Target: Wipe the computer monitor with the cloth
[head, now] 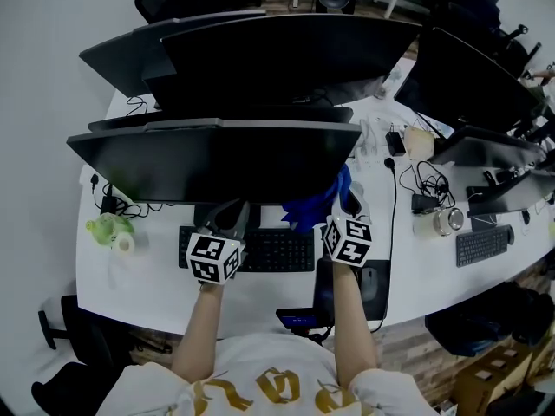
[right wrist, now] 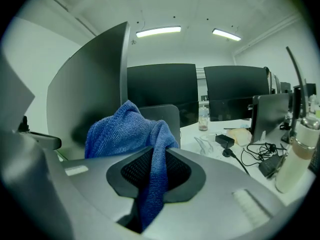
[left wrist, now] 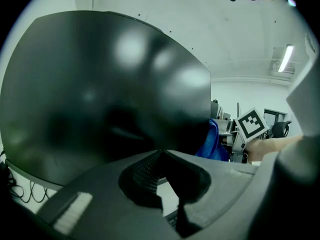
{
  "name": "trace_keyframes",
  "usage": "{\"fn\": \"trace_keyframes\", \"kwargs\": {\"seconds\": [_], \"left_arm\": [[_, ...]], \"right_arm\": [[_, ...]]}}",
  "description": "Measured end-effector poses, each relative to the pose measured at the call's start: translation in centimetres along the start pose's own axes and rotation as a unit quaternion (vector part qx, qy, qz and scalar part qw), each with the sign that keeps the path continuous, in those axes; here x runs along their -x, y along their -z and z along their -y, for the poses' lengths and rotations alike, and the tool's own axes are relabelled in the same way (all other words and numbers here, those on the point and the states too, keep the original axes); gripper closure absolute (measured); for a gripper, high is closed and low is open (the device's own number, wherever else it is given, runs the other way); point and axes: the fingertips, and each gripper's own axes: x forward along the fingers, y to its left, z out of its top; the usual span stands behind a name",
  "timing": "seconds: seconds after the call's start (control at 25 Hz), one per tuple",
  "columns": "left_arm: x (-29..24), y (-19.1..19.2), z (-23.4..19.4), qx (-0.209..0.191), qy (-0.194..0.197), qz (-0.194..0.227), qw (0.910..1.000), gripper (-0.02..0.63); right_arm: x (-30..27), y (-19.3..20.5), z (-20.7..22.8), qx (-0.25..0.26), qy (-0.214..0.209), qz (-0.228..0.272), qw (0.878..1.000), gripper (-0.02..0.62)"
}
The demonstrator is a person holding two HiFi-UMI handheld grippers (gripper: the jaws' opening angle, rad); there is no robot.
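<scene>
Fingers (right wrist: 131,172) of the right gripper (right wrist: 159,151) pinch the blue cloth (right wrist: 122,129). The left gripper (left wrist: 162,151) has its fingers together, empty, over the keyboard (head: 279,250). Beyond, the cloth bunches by the curved monitor (head: 217,159)'s lower right edge.

a white desk (head: 130,289) carries monitors (head: 217,159), a black keyboard (head: 277,251), a green toy (head: 108,230) and tangled cables (head: 427,180).
</scene>
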Motion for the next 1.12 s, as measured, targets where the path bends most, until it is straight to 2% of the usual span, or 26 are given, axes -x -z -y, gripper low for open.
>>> {"fn": "trace_keyframes", "kwargs": {"seconds": [0.6,0.92,1.12], "left_arm": [[-0.6,2.4,0.1,-0.008,0.002,-0.040,0.9992,0.606],[0.0,2.7,-1.0,-0.004,-0.011,-0.042,0.9990,0.606],[0.2,3.2,-1.4,-0.001,-0.015,-0.046,0.9988,0.606]], "right_arm": [[-1.4,5.6,0.5,-0.017,0.008,-0.055,0.998,0.518],[-1.9,7.2,0.8,-0.035,0.010,-0.061,0.997,0.518],[-2.2,9.1,0.4,-0.039,0.007,-0.085,0.996,0.515]]}}
